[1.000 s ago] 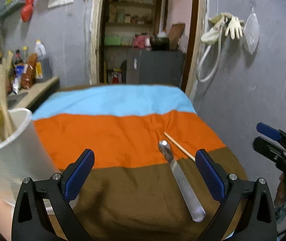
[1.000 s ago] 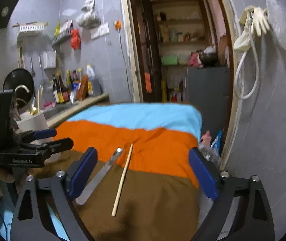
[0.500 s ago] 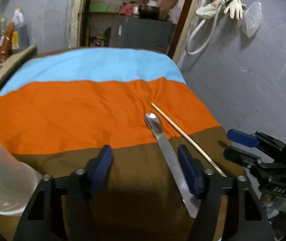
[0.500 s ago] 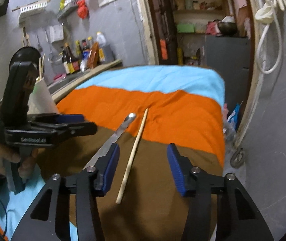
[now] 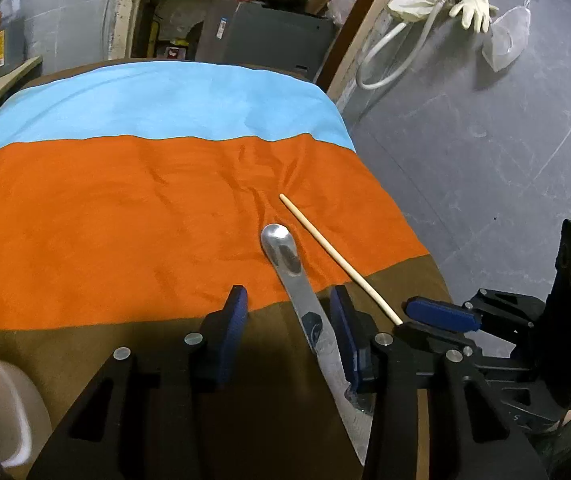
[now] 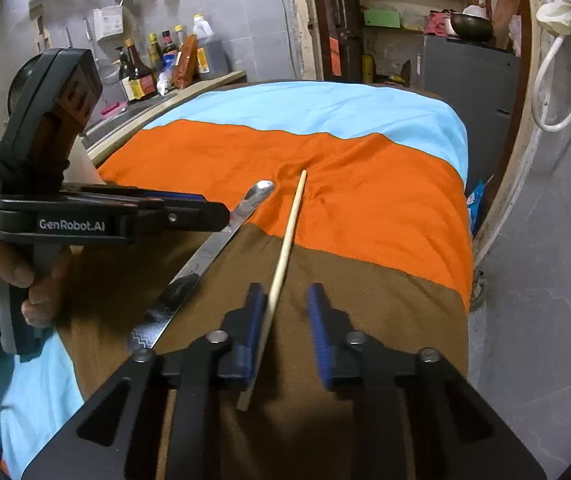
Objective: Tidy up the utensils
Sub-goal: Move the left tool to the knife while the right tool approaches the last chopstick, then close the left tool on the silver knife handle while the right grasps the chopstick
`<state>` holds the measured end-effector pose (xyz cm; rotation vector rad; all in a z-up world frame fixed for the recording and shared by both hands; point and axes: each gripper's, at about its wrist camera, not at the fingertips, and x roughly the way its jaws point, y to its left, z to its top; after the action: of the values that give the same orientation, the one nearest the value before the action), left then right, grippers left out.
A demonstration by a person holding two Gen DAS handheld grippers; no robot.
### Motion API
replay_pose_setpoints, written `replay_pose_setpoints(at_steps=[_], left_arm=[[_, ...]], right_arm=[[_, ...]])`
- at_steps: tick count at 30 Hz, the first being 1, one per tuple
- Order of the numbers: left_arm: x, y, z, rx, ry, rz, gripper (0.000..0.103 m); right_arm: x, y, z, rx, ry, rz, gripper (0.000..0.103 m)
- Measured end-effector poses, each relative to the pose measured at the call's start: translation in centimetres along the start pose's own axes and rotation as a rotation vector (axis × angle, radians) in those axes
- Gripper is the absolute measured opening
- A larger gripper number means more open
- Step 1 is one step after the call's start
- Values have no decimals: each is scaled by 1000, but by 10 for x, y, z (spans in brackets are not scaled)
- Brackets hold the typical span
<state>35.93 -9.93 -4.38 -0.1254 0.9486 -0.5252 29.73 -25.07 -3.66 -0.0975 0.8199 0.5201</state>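
Note:
A flat metal spoon (image 5: pixel 285 252) lies on the striped cloth, bowl on the orange band, handle on the brown band. My left gripper (image 5: pixel 287 320) is low over the handle, jaws partly open with the handle between them, beside the right finger. A wooden chopstick (image 5: pixel 337 256) lies just right of the spoon. In the right wrist view the chopstick (image 6: pixel 285 252) runs between the jaws of my right gripper (image 6: pixel 285 320), partly open, against the left finger. The spoon (image 6: pixel 213 252) and the left gripper (image 6: pixel 117 216) show at left there.
A white cup (image 5: pixel 1 408) stands at the near left of the table. The cloth (image 5: pixel 125 220) covers the table, with a grey wall close on the right. A counter with bottles (image 6: pixel 157 68) runs along the left. A doorway with shelves is behind the table.
Both grippers have come down and forward over the utensils and their jaws have narrowed, the left around the spoon handle, the right around the chopstick. The cup has slid out to the frame's left edge.

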Motion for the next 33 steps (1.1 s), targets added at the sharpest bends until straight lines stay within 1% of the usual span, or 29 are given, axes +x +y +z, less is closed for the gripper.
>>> replay_pose_setpoints(at_steps=[1, 4, 5, 7, 9, 12, 13, 14, 17, 20, 21, 22, 25, 27, 29, 31, 33], left_arm=[[1, -3, 1, 7, 6, 5, 36], [8, -10, 5, 41, 33, 38, 36], [11, -13, 7, 64, 45, 59, 36], [16, -20, 8, 114, 68, 106, 36], [21, -25, 8, 152, 82, 146, 36], [23, -28, 6, 189, 85, 176, 34], [23, -27, 6, 195, 84, 183, 31], [22, -26, 5, 198, 83, 186, 26], [20, -18, 5, 182, 87, 176, 18], [18, -13, 6, 166, 99, 159, 14], [15, -11, 6, 162, 101, 152, 13], [13, -11, 5, 161, 101, 149, 12], [8, -13, 2, 175, 105, 157, 12], [4, -14, -1, 196, 113, 167, 12], [2, -16, -3, 222, 124, 175, 12], [1, -17, -6, 226, 131, 179, 12], [-1, -20, -9, 256, 141, 188, 13]], right_arm=[[-2, 0, 0, -4, -9, -15, 7], [-6, 1, 0, -23, -30, -81, 5], [-6, -1, -1, -22, -27, -92, 5], [-3, -12, -4, 14, -13, -68, 5], [-4, -18, -5, 35, -21, -47, 5], [-5, -17, -5, 36, -27, -33, 5], [-6, -17, -5, 39, -28, -22, 5], [-5, -17, -3, 43, -32, -11, 5], [-6, -19, -1, 62, -36, 13, 6], [-3, -22, 5, 85, -34, 46, 11], [-1, -22, 8, 87, -31, 56, 15], [1, -21, 11, 86, -26, 66, 22], [12, -16, 23, 75, 2, 95, 24], [21, -12, 32, 49, 31, 76, 24], [33, -8, 40, 19, 73, 35, 24], [41, -10, 45, 17, 104, 15, 23], [46, -12, 50, 16, 125, 10, 22]])
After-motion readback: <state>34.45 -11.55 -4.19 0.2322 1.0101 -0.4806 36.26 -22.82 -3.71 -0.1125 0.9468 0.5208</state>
